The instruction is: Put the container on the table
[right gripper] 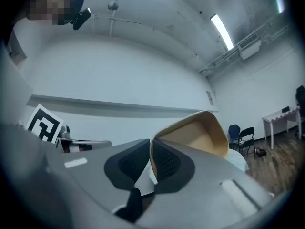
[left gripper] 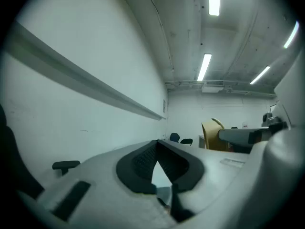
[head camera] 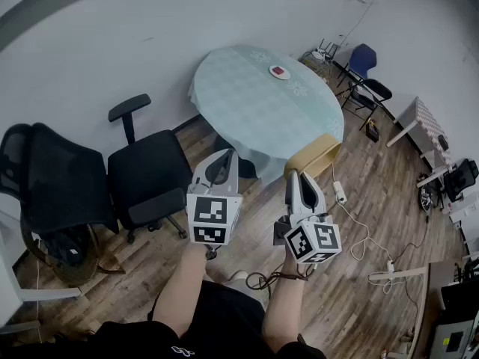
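Observation:
In the head view my right gripper (head camera: 294,175) is shut on the rim of a tan, open-topped container (head camera: 317,154), which hangs above the wooden floor just short of the round table (head camera: 247,103) with its pale green cloth. The right gripper view shows the container's (right gripper: 198,140) thin wall pinched between the black pads of that gripper (right gripper: 150,149). My left gripper (head camera: 227,155) is beside it at the left, jaws shut with nothing between them; its tips (left gripper: 157,143) meet in the left gripper view. The container (left gripper: 212,133) shows there at the right.
A small red and white object (head camera: 279,72) lies on the table's far side. Black office chairs (head camera: 146,172) stand at the left by the wall, more chairs (head camera: 366,81) behind the table. Cables and a power strip (head camera: 340,193) trail over the floor at right.

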